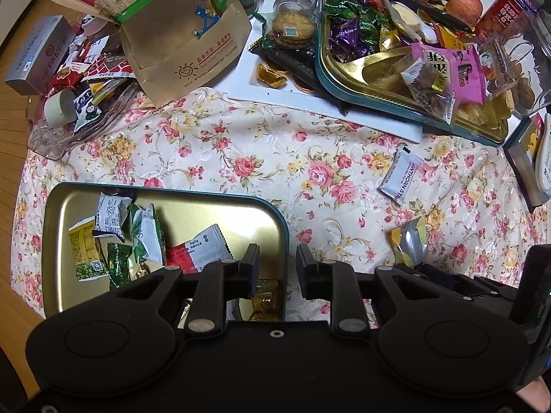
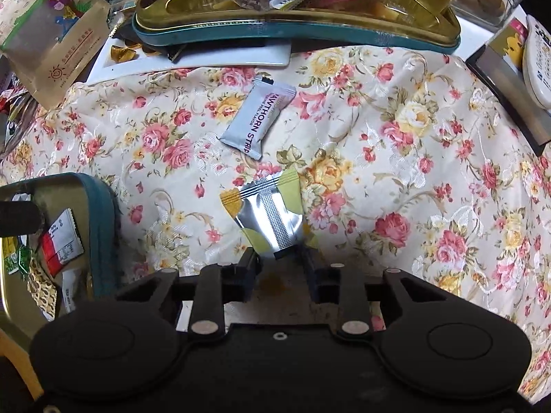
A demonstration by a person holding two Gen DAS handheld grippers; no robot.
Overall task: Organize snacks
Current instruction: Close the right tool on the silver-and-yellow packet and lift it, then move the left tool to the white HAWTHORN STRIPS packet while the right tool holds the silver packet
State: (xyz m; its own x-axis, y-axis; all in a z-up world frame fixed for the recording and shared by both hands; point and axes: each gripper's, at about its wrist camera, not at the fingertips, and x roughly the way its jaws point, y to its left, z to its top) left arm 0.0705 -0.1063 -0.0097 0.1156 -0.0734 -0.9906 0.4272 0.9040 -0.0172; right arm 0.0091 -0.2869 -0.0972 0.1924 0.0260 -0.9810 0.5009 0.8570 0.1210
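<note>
My right claw (image 2: 279, 258) sat low over the floral surface (image 2: 413, 179), its 2 fingers parted about as wide as a small packet, with the bottom corner of the silver-and-yellow sachet (image 2: 270, 213) lying just between the tips. I could not tell whether the pads (image 2: 248, 261) were touching the foil yet; I judged the claw was lined up this way so it could pinch that corner without dragging the cloth. Just ahead of the sachet, a little to the left, the white hawthorn strip packet (image 2: 260, 120) lay flat and apart from it, probably the next loose one to collect. To the left of this claw stood the wall of the teal-rimmed gold tin (image 2: 103, 213), close enough that a short carry would reach it.

My left claw (image 1: 277, 268) was parted and held nothing, hanging over the tin's right edge (image 1: 284, 234). I took that as waiting out of the way while keeping the tin in sight. Inside, left of the fingers, several small packets (image 1: 144, 237) already lay loose, so the sorting looked partly done. Far ahead, the second gold tray (image 1: 347, 79) was piled with wrapped sweets, beside a brown paper bag (image 1: 182, 34) and a glass dish (image 1: 62, 130) of more packets.
</note>
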